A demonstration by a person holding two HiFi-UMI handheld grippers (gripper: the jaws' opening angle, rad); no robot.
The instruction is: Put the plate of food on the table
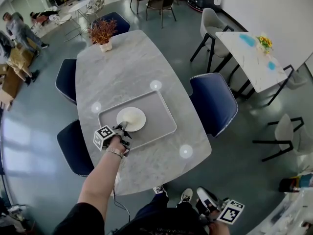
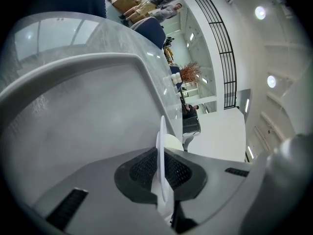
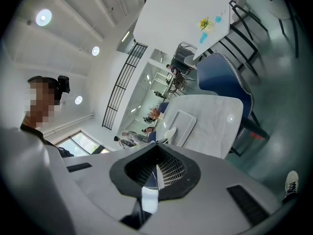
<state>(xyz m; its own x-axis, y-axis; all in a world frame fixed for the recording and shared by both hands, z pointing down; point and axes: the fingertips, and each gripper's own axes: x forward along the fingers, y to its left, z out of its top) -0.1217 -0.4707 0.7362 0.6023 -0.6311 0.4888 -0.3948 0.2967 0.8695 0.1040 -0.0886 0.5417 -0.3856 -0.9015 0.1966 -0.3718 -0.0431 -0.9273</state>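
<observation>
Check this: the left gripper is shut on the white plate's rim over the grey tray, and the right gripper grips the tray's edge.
The right gripper grips nothing: it hangs off the table by the person's shoes, jaws together, as the head view shows. The rest stands: the left gripper is shut on the rim of the white plate over the grey tray.

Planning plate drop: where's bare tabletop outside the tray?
Widest: marble table between grey tray and potted plant. Narrower strip between tray and near right edge. Crowded at the tray's near left, where the left gripper grips the white plate.
</observation>
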